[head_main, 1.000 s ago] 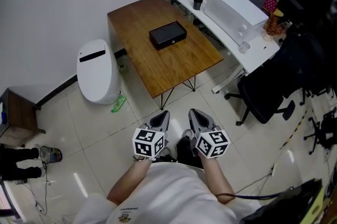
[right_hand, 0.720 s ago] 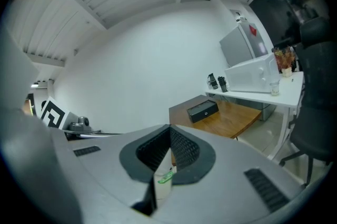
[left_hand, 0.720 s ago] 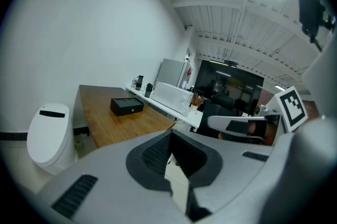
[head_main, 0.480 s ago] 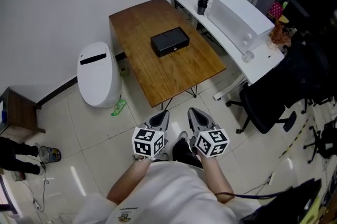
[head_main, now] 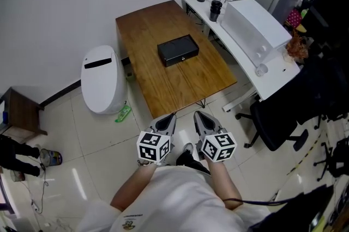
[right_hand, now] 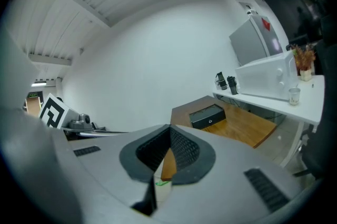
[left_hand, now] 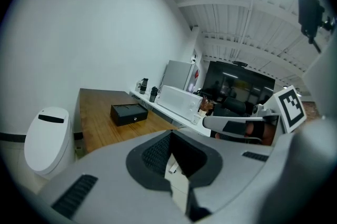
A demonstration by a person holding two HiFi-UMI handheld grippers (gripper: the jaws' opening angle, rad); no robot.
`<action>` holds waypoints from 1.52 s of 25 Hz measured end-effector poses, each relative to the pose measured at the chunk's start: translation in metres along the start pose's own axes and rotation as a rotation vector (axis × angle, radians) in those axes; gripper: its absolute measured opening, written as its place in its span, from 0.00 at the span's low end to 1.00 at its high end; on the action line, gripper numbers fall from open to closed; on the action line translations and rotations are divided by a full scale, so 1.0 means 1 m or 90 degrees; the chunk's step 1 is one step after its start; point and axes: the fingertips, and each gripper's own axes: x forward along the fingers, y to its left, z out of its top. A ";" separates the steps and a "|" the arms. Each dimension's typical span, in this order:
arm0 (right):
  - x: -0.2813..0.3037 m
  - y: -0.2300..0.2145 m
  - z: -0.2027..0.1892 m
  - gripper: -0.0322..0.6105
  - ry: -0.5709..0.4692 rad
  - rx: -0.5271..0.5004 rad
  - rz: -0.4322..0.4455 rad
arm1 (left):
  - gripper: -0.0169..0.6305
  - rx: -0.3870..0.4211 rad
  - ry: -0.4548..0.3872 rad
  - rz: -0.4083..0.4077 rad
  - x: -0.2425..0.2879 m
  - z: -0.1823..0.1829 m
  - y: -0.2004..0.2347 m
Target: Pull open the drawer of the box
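Holding both grippers side by side close in front of my body, over the pale tiled floor (head_main: pixel 92 138), I have the left gripper (head_main: pixel 168 118) with its jaws pressed together and nothing between them. The right gripper (head_main: pixel 199 116) is closed the same way, its jaws meeting on empty air. Both point toward the brown wooden table (head_main: pixel 143 26) ahead of me, whose near edge lies just beyond their tips.

The black rectangular box (head_main: pixel 178 50) sits near the middle of that table, well apart from both grippers. Its drawer (head_main: pixel 182 59) faces my side, carries a small pale fitting on its front, and looks shut.

A white rounded bin (head_main: pixel 102 78) stands on the floor just left of the table. A long white desk (head_main: pixel 275 70) runs along the table's right side, bearing a white boxy appliance (head_main: pixel 253 23). A black office chair (head_main: pixel 278 116) stands near the desk.
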 end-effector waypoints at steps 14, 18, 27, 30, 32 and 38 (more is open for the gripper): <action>0.046 -0.055 0.021 0.03 0.034 -0.001 0.037 | 0.03 -0.012 -0.007 0.044 0.052 0.028 0.013; 0.062 -0.068 0.025 0.03 0.037 -0.003 0.053 | 0.03 -0.023 -0.015 0.071 0.060 0.033 0.028; 0.089 -0.077 0.023 0.03 0.063 -0.009 0.086 | 0.03 -0.075 -0.005 0.105 0.067 0.024 0.045; 0.102 -0.082 0.021 0.03 0.068 -0.010 0.083 | 0.03 -0.082 0.004 0.112 0.070 0.022 0.053; 0.114 -0.087 0.020 0.03 0.071 -0.010 0.077 | 0.03 -0.081 0.009 0.114 0.076 0.024 0.061; 0.156 -0.098 0.016 0.03 0.084 -0.028 0.049 | 0.03 -0.094 0.034 0.097 0.098 0.025 0.089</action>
